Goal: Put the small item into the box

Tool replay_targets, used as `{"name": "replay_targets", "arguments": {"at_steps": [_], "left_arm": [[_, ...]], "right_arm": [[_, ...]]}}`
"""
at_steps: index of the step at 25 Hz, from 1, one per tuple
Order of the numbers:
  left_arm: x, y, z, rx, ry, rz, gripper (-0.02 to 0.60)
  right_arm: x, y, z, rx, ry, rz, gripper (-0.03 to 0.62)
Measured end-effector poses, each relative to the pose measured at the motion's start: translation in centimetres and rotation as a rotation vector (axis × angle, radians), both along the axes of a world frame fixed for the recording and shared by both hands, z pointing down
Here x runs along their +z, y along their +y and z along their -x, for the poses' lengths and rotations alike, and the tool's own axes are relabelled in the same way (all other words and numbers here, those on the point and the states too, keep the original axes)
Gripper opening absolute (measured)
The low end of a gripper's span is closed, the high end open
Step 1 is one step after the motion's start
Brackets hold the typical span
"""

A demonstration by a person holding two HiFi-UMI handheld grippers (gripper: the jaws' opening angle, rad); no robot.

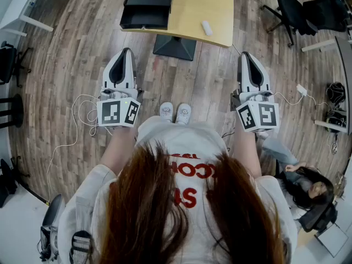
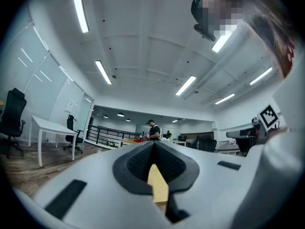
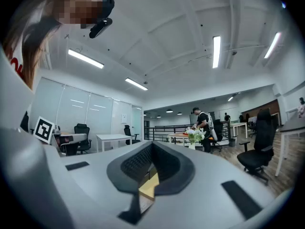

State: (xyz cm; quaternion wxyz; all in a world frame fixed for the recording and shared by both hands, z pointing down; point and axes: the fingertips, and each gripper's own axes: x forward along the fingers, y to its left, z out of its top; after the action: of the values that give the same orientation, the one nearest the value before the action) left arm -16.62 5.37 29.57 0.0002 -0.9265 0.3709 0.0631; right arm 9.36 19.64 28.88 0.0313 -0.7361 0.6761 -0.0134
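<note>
In the head view a black open box (image 1: 147, 8) lies on the left part of a light wooden table (image 1: 217, 4), and a small white item (image 1: 207, 28) lies on the table to its right. My left gripper (image 1: 127, 51) and right gripper (image 1: 246, 54) are held side by side over the floor, short of the table's near edge and pointing toward it. Both are shut with nothing between the jaws. In the left gripper view the left gripper (image 2: 153, 145) shows its jaws meeting at the tip. The right gripper (image 3: 152, 145) looks the same in the right gripper view. Both gripper views are tilted up at the ceiling.
The table's dark base plate (image 1: 175, 47) sits on the wood floor ahead of the person's white shoes (image 1: 175, 113). Black office chairs (image 1: 300, 10) stand at the far right. A seated person (image 1: 308, 188) is at the lower right. White cables (image 1: 77, 117) trail on the floor at left.
</note>
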Motion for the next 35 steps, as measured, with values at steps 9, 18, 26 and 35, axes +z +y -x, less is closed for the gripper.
{"name": "replay_targets", "arguments": {"at_steps": [9, 18, 26, 35], "left_arm": [[-0.1, 0.5, -1.3, 0.003, -0.003, -0.004, 0.006], [-0.1, 0.2, -2.7, -0.023, -0.002, -0.011, 0.006], [0.1, -1.2, -3.4, -0.046, -0.002, -0.010, 0.006], [0.6, -7.9, -7.0, 0.003, 0.025, -0.010, 0.006]], "right_arm": [[-0.2, 0.3, -0.8, -0.009, -0.001, -0.006, 0.005], [-0.2, -0.5, -1.6, -0.075, -0.043, -0.021, 0.005], [0.5, -2.4, -2.3, -0.099, -0.062, -0.009, 0.005], [1.1, -8.2, -4.9, -0.057, -0.056, -0.005, 0.005]]}}
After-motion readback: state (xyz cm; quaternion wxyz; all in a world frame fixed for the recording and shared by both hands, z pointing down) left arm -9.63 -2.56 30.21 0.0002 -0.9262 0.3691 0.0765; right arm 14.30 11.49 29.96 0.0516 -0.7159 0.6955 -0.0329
